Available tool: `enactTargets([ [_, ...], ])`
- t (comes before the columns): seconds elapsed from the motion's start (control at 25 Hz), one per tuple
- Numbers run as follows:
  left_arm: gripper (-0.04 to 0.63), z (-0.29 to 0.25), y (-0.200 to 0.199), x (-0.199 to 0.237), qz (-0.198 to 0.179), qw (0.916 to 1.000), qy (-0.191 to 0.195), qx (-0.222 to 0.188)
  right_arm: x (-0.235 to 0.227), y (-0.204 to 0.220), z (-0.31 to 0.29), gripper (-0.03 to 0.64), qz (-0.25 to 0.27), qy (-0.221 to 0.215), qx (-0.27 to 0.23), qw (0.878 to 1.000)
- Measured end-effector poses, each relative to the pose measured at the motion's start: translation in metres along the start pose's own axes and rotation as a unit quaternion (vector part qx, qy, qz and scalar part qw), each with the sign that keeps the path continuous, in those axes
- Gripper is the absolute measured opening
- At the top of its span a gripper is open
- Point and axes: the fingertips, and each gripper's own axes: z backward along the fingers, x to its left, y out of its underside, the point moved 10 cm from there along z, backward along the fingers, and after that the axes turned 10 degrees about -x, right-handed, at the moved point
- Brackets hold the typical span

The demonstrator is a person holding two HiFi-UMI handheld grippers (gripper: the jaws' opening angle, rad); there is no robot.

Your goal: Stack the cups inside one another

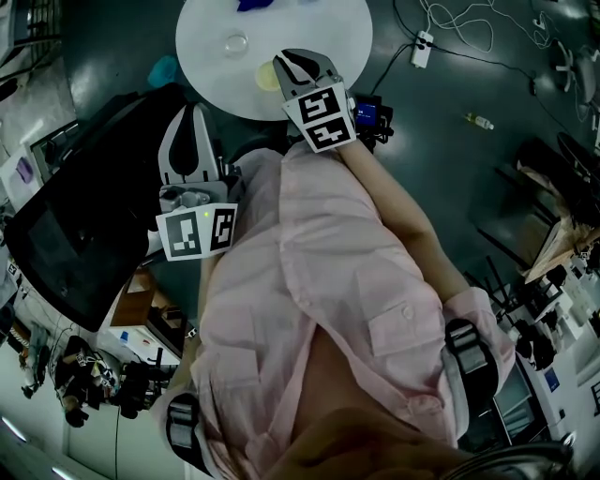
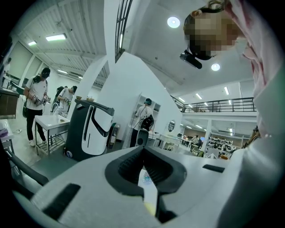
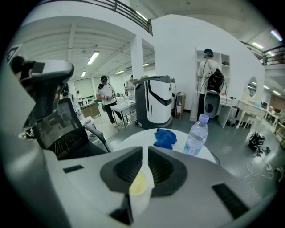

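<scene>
Cups, two made out: a pale yellow cup (image 1: 266, 77) stands on the white round table (image 1: 319, 28) near its front edge, and a clear cup (image 1: 236, 42) is set farther in. The two are near each other but apart. Both are blurred in the head view, so their identification as cups is a judgement. A teal thing (image 1: 164, 67) is seen just off the table's left rim; whether it is a third cup cannot be told.

Progress: none is recorded. No cup is seated inside another and none is lifted, so the whole of the stacking is left to be done.

Right gripper (image 3: 143, 150): it is held over the near part of the table, just beside the pale yellow cup. The jaws are brought together at the tips and nothing is clamped. The yellow is glimpsed only through the slit behind the tips.

Left gripper (image 2: 143, 149): it is held short of the table, beside the person's shirt. Its jaws are likewise closed at the tips and nothing is seen to be gripped.

Other items: a crumpled blue thing (image 3: 164, 138) and a water bottle (image 3: 196, 136) are placed at the table's far side, well apart from the cups. A dark chair (image 3: 62, 136) stands to the left.
</scene>
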Motion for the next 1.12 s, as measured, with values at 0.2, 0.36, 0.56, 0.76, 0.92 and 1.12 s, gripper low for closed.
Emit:
enactTargets([
  [0.2, 0.015, 0.000, -0.002, -0.001, -0.001, 1.0000, 0.008, -0.003, 0.000, -0.014, 0.016, 0.043, -0.007, 0.005, -0.031, 0.999],
  [0.36, 0.015, -0.001, -0.002, -0.004, -0.003, 0.9999, 0.013, -0.004, 0.002, -0.025, 0.030, 0.038, 0.008, 0.007, -0.052, 0.999],
  [0.56, 0.015, -0.002, -0.002, -0.004, -0.006, 0.9999, 0.014, -0.004, 0.001, -0.035, 0.045, 0.038, 0.052, 0.024, -0.072, 0.996],
  [0.76, 0.016, 0.000, -0.003, -0.002, -0.006, 0.9998, 0.014, -0.009, -0.019, -0.043, 0.061, 0.038, 0.056, 0.062, -0.092, 0.992],
  [0.92, 0.015, -0.002, -0.003, -0.002, -0.008, 0.9998, 0.016, -0.011, -0.034, -0.046, 0.078, 0.037, 0.037, 0.084, -0.099, 0.991],
  [1.12, 0.015, -0.005, -0.004, 0.003, -0.005, 0.9997, 0.017, -0.016, -0.024, -0.047, 0.093, 0.037, -0.015, 0.051, -0.138, 0.989],
])
